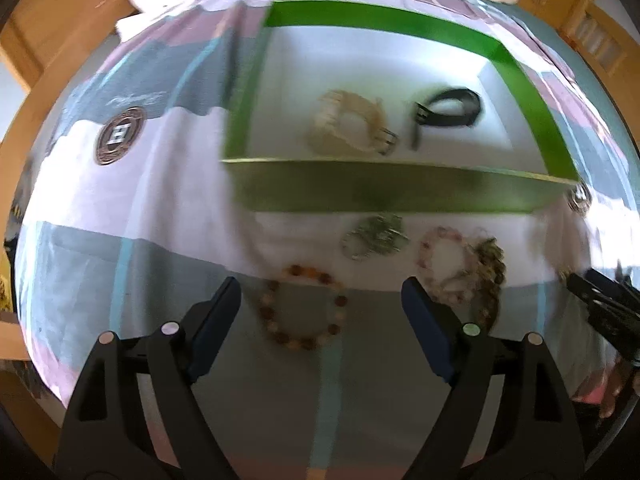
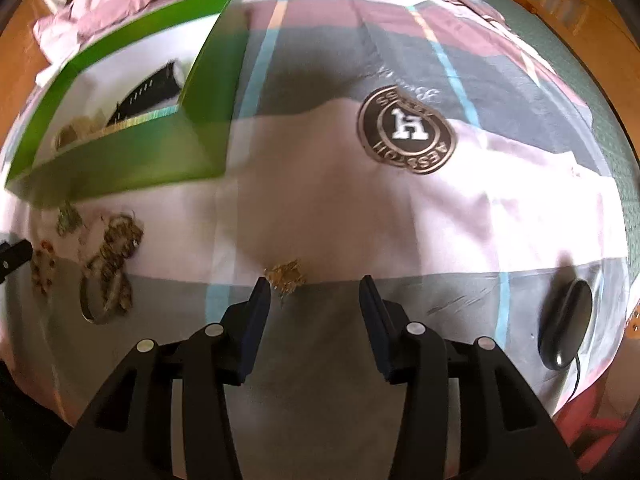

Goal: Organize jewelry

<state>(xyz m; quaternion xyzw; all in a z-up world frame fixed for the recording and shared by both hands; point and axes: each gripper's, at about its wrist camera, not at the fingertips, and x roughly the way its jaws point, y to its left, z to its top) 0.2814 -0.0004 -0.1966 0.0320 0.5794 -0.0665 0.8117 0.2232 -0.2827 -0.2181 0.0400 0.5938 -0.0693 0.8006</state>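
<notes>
The left tool (image 1: 320, 300) hangs with its two dark fingers spread wide, nothing between them, above a bed covered by a pink, grey and white patchwork sheet (image 1: 160, 208). Straight below the gap lies a ring-shaped bracelet of brown and cream beads (image 1: 302, 308). Just past the right finger sits a pale pink bead bracelet (image 1: 442, 268), touching a tangle of olive-gold beads (image 1: 492, 276). A little farther out lies a silvery-green chain piece (image 1: 374, 236), close against the near wall of a green box (image 1: 400, 194). The box has a white floor holding a cream-coloured beaded cuff (image 1: 352, 124) and a black strap with a buckle (image 1: 448, 110) (both blurred). The box's near wall stands between the loose pieces and its inside. At the right edge, the tip of the other tool shows.

The right tool (image 2: 314, 292) is likewise spread open and empty. A small gold-coloured cluster (image 2: 286, 274) lies on the sheet just ahead of its left finger. To the far left lies a heap of mixed bracelets (image 2: 112, 264), and beyond that the green box. A round brown badge with an "H" (image 2: 406, 130) is printed on the sheet farther ahead, and a black computer mouse (image 2: 564, 324) rests well off to the right.
</notes>
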